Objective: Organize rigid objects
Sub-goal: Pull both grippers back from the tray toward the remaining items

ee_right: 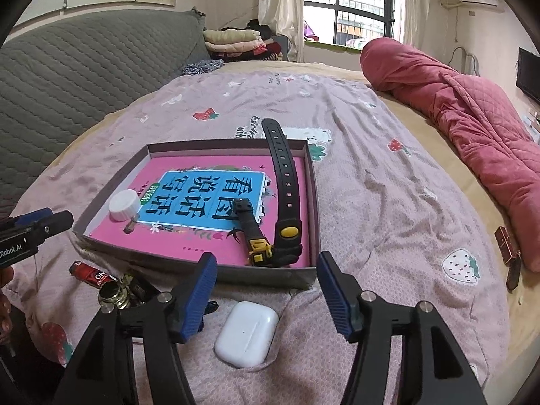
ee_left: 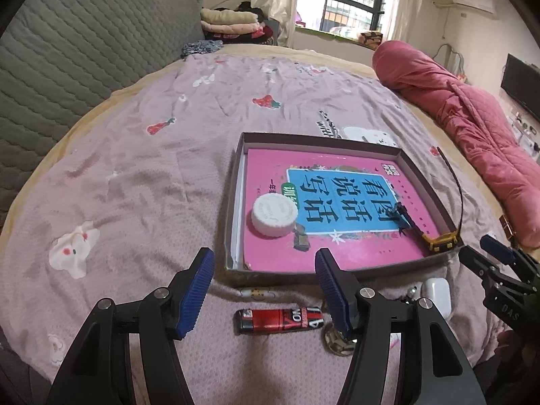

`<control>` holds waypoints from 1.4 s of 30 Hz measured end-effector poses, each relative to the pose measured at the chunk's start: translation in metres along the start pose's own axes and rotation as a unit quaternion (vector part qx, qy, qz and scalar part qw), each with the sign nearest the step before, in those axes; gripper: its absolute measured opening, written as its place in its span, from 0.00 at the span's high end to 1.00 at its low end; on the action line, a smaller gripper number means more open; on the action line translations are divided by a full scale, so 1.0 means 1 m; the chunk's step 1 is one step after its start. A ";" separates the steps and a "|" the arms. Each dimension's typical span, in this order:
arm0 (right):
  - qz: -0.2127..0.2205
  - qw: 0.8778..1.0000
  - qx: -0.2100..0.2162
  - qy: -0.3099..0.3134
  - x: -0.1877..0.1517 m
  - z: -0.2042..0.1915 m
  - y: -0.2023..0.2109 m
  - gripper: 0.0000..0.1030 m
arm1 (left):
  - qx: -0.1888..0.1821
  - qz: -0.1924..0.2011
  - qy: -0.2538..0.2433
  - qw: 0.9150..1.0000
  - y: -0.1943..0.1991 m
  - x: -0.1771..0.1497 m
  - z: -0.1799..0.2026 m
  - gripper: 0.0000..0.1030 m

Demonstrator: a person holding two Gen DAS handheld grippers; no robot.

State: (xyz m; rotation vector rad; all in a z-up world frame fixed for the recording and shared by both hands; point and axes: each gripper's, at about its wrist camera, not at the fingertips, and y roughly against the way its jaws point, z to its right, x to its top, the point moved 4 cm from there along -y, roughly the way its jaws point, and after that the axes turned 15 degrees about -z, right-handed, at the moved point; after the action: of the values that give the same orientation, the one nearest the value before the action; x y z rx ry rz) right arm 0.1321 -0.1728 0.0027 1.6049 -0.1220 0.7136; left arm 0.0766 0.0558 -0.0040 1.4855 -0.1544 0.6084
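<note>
Shallow box (ee_right: 312, 202) on the bed (ee_right: 388, 202), pink book (ee_right: 202, 236) lining it. Inside: white cap (ee_right: 124, 206), black-and-yellow watch (ee_right: 283, 202), its strap arching over the far wall. Before the box: red lighter (ee_left: 278, 320), glossy white earbud case (ee_right: 247, 335).

Left gripper (ee_left: 263, 292): fingers spread, over the lighter. Right gripper (ee_right: 266, 295): fingers spread, above the case.

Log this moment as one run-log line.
left gripper: open, above lighter | right gripper: open, above earbud case | box: holds book, cap, watch
</note>
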 end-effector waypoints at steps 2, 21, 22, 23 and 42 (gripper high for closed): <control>0.002 1.000 0.005 0.000 0.001 -0.002 0.003 0.41 | -0.001 -0.004 -0.002 1.000 0.002 -0.003 -0.001 0.38; 0.026 0.999 0.025 -0.017 -0.003 0.000 0.025 0.41 | 0.003 0.009 0.016 1.000 0.031 -0.010 -0.019 0.36; 0.027 0.999 0.026 -0.017 -0.004 0.000 0.027 0.41 | 0.003 0.011 0.016 1.000 0.033 -0.011 -0.019 0.36; 0.028 0.999 0.028 -0.016 -0.005 -0.001 0.028 0.41 | 0.002 0.012 0.014 1.000 0.034 -0.011 -0.018 0.36; 0.032 0.998 0.051 -0.005 -0.016 -0.008 0.043 0.41 | -0.014 0.011 -0.026 1.000 0.045 -0.027 0.008 0.36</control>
State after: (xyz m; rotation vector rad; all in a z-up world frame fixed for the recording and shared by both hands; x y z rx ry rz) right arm 0.0960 -0.1780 0.0320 1.7088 -0.1463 0.7710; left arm 0.0351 0.0386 0.0246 1.4757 -0.2192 0.5830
